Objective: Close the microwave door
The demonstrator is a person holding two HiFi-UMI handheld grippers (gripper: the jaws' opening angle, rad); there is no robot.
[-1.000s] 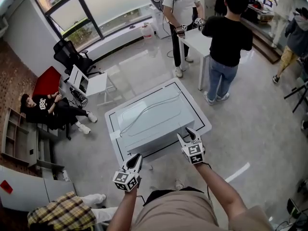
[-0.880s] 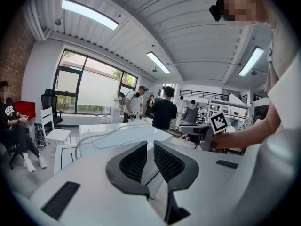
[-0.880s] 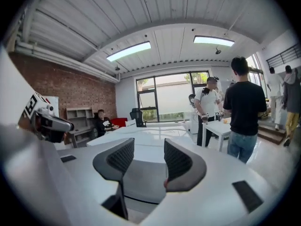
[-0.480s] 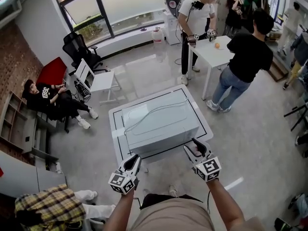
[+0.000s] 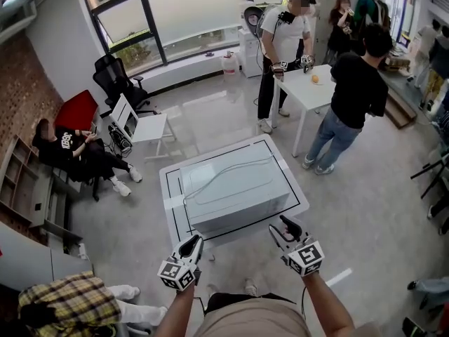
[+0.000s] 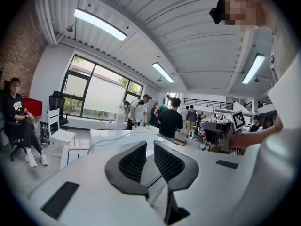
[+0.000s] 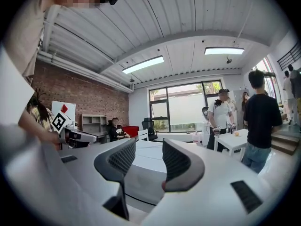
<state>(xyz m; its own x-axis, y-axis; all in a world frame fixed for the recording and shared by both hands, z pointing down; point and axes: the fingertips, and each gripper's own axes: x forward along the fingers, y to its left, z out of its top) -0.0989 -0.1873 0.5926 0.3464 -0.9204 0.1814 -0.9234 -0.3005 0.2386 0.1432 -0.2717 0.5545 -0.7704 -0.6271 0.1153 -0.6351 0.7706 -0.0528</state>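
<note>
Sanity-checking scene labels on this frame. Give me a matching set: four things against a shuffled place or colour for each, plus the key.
Things:
1. microwave
2. office chair
3. orange fruit
4. seated person

Place or colour:
A. black, next to the window
B. at the left, near the brick wall
C. white, on the low table with the black outline
D. on the white table between two standing people

Pairs: 1-C, 2-A, 3-D, 4-B

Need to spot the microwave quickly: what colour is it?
White all over; the microwave shows best in the head view.
</note>
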